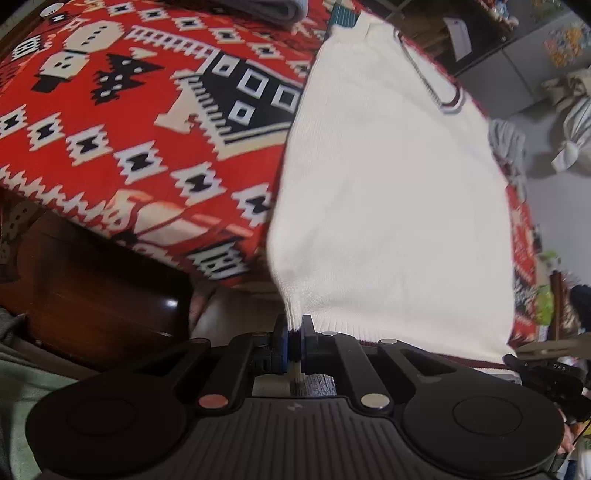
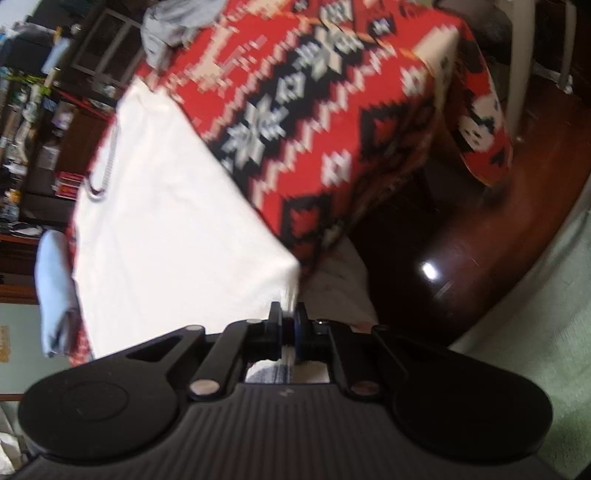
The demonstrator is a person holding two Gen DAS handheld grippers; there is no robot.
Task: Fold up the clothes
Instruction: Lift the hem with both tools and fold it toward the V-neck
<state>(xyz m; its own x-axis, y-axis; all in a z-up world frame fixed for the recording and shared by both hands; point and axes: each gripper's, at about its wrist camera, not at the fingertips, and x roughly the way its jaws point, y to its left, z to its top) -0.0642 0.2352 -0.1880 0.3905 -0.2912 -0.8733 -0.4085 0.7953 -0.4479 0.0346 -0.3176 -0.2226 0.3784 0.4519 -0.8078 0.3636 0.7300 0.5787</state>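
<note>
A white knit sweater (image 1: 388,192) with a dark-striped V-neck lies spread over a table covered by a red patterned blanket (image 1: 140,122). My left gripper (image 1: 294,325) is shut on the sweater's ribbed hem corner, at the table's near edge. In the right wrist view the same sweater (image 2: 166,206) stretches away from me, and my right gripper (image 2: 288,317) is shut on its other hem corner. The right gripper's body also shows at the lower right of the left wrist view (image 1: 546,373). The hem hangs off the table edge between both grippers.
A grey folded garment (image 1: 266,9) lies at the far end of the blanket; it also shows in the right wrist view (image 2: 173,26). A light blue cloth (image 2: 53,284) hangs beside the sweater. Dark wooden floor (image 2: 480,240) lies below the table. Cluttered shelves (image 2: 33,122) stand behind.
</note>
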